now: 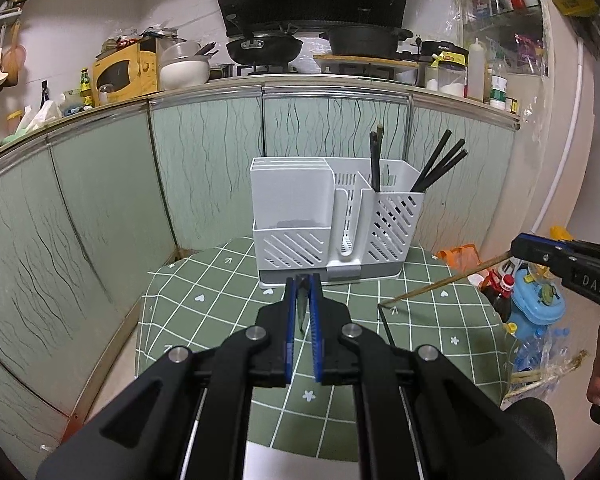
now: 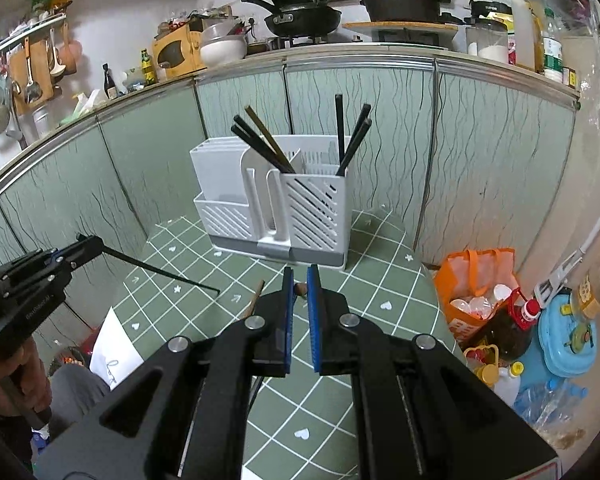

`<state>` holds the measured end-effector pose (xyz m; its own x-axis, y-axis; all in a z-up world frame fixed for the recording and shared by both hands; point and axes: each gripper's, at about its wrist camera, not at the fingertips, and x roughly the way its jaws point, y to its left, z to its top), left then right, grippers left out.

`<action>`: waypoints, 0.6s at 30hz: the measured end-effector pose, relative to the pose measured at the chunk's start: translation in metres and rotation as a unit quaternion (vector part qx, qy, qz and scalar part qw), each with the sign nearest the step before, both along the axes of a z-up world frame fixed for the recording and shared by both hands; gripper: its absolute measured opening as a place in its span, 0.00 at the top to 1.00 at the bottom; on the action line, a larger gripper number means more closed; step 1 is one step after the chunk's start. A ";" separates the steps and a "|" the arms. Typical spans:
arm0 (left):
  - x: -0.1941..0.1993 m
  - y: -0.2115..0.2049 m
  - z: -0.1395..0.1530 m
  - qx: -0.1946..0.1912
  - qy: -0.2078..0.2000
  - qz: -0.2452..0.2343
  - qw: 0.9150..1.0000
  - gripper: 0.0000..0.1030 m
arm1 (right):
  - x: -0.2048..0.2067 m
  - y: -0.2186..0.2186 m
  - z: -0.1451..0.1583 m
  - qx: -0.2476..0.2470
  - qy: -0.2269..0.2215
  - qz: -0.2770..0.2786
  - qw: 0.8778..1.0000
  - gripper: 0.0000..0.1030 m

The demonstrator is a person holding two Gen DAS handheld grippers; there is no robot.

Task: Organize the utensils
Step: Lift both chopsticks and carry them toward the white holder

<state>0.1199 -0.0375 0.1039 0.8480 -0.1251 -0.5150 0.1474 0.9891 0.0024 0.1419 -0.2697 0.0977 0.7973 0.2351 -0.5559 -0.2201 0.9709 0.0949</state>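
Observation:
A white slotted utensil holder stands at the far side of a small table with a green checked cloth. Several dark chopsticks stand in its right compartments. My left gripper is shut on a dark chopstick, which points toward the table in the right wrist view. My right gripper is shut on a brown wooden chopstick, which slants down to the cloth in the left wrist view.
Green cabinet doors and a cluttered kitchen counter rise behind the table. An orange bag, bottles and a blue container stand on the floor to the right. A white paper lies at the table's left edge.

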 end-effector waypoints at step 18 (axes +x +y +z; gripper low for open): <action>0.022 -0.001 0.054 -0.006 0.002 -0.019 1.000 0.93 | 0.013 -0.003 0.073 0.002 -0.018 0.008 1.000 0.94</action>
<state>0.1416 -0.0388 0.1584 0.8401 -0.1639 -0.5171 0.1856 0.9826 -0.0099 0.1553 -0.2731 0.1707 0.8134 0.2502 -0.5251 -0.2390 0.9668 0.0905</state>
